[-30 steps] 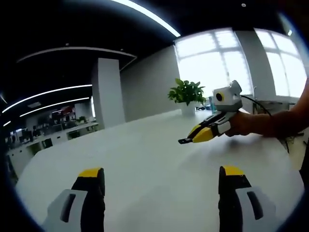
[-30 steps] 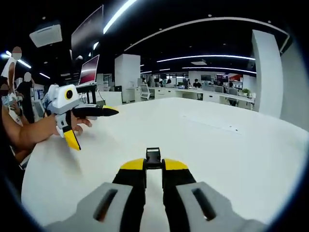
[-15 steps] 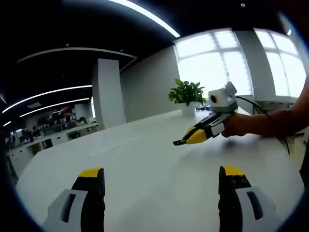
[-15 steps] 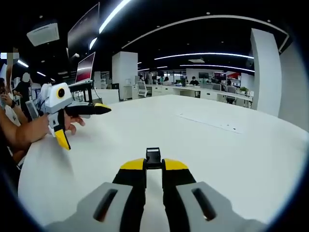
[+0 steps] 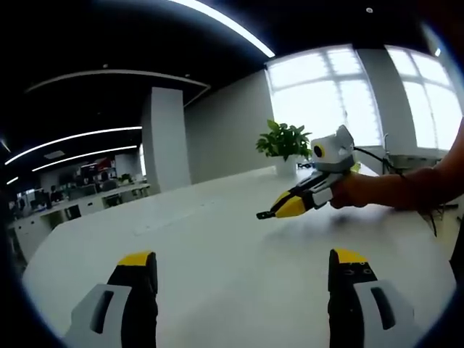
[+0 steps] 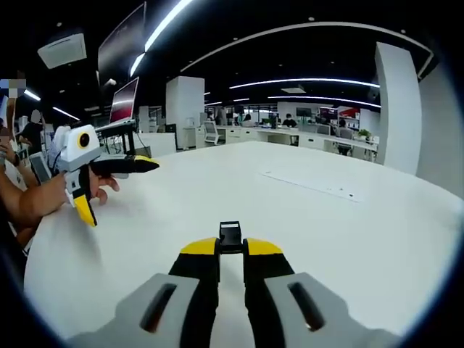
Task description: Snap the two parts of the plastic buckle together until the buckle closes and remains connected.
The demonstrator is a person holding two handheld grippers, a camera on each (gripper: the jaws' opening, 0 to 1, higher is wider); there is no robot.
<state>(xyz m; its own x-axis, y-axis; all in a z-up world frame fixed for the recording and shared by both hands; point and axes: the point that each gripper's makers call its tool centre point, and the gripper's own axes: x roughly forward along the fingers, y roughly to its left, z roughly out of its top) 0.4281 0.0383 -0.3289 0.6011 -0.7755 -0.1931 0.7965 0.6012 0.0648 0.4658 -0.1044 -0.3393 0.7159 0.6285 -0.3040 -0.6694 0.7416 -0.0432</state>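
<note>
My right gripper (image 6: 230, 250) is shut on a small black buckle part (image 6: 230, 235) that sticks out just past its yellow tips, above the white table (image 6: 304, 239). In the left gripper view this right gripper (image 5: 270, 212) comes in from the right, held by a hand (image 5: 362, 190), with the black buckle part (image 5: 264, 214) at its tip. My left gripper (image 5: 243, 264) stands open, its jaws wide apart with nothing between them. In the right gripper view the left gripper (image 6: 116, 190) is at the left, one jaw level and the other pointing down.
The wide white table (image 5: 217, 246) runs far ahead in both views. A potted plant (image 5: 283, 141) stands at its far end by bright windows. A pale strip (image 6: 312, 187) lies on the tabletop. A monitor (image 6: 123, 101) stands behind the left gripper. Office desks lie beyond.
In the left gripper view the right gripper with the buckle part has moved left, toward the middle. The left gripper stays open and in the right gripper view sits a little further left.
</note>
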